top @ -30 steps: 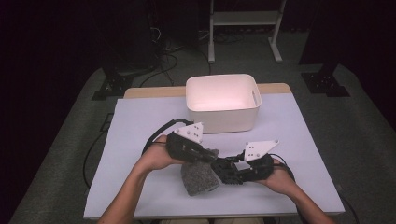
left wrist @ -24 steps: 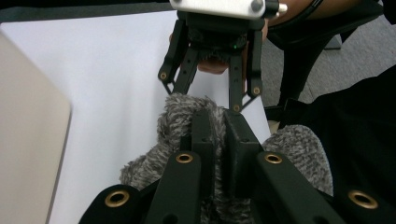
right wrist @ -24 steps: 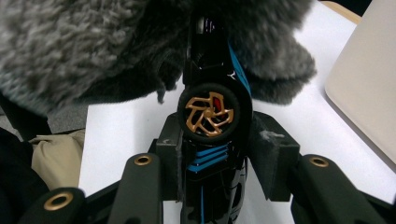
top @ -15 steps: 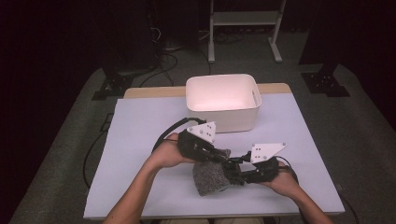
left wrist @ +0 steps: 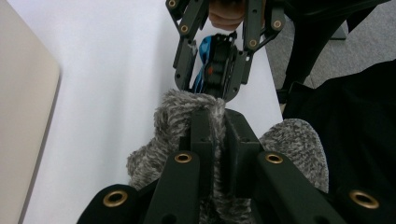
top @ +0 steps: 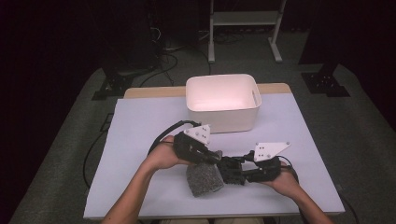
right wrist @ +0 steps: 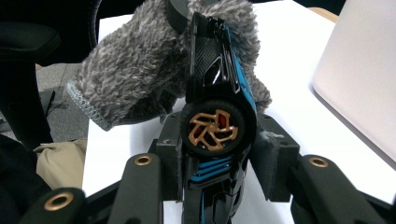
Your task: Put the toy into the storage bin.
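Two grippers meet over the front middle of the tabletop, near its front edge. The left gripper has its jaws closed together on a fold of a grey fuzzy cloth, which hangs from them with its lower part apparently resting on the tabletop. The right gripper is clamped on a black and blue toy car, held nose-up with a gold-spoked wheel facing the right gripper view. The car's upper end is pressed into the cloth.

Observed in the left gripper view: the cloth bunches around the jaws, with the right gripper directly beyond it and the car's blue trim visible between its jaws. A white bin stands toward the rear edge, well apart from both hands.

Risks, as judged:
- The left grip takes only a fold of pile. A hard pull by the car could drag the cloth free.
- The car is held across its narrow body near the wheel. Sideways pressure against the cloth could twist it in the jaws or let it slip out.
- Fuzzy fibres could snag on the wheel or body edges, pulling both items together on separation.
- Both grippers are close; further closing risks collision of the jaws.
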Demonstrator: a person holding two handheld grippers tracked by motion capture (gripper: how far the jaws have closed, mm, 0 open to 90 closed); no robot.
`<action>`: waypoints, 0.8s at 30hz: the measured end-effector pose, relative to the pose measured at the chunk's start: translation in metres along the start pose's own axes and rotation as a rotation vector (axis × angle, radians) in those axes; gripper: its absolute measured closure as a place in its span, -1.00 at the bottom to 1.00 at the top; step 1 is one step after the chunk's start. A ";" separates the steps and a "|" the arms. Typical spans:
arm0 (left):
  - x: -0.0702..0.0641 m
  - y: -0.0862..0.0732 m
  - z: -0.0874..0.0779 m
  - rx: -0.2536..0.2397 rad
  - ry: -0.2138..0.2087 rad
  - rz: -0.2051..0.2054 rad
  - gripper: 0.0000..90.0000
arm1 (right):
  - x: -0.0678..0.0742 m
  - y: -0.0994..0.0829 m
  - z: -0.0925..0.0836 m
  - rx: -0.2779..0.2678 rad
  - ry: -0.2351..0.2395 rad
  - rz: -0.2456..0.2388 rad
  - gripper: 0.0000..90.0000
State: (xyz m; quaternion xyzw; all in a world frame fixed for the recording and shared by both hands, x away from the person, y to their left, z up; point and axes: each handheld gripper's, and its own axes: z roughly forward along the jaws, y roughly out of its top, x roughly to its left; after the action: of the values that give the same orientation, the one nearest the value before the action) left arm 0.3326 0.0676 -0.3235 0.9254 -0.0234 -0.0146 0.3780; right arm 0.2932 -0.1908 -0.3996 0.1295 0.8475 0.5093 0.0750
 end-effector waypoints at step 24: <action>-0.007 0.033 -0.001 0.032 -0.022 0.071 0.85 | 0.003 0.011 0.020 0.001 0.023 -0.028 0.29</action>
State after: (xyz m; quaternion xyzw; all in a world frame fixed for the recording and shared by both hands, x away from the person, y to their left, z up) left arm 0.3241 0.0454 -0.2991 0.9297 -0.0607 -0.0108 0.3631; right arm 0.2971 -0.1679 -0.3994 0.1117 0.8503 0.5092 0.0722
